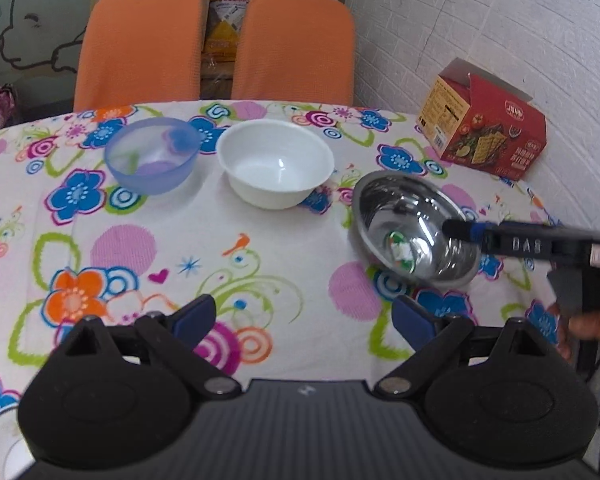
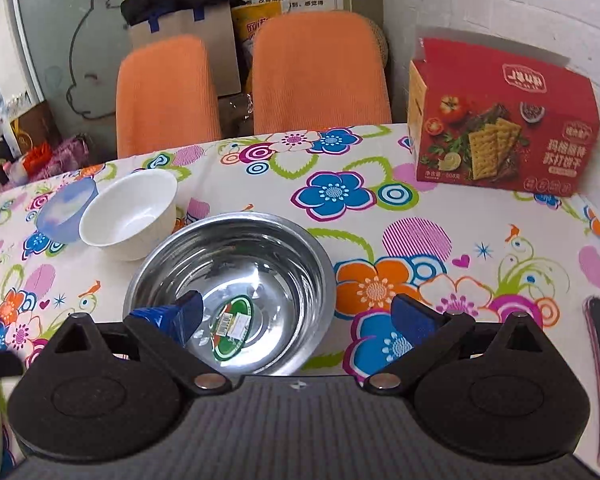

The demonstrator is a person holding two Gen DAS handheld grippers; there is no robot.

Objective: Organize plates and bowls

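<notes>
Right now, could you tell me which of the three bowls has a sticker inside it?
The steel bowl, the one nearest the right claw. A green and white label sits on its bottom; the white bowl and the translucent blue bowl have none.

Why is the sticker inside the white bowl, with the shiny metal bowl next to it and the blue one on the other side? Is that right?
Not quite. The sticker sits in the bottom of the shiny metal bowl, not the white bowl, which is empty. The right wrist view shows it clearly. The rest is right: the metal bowl is beside the white one, and the blue bowl is on its other side.
</notes>
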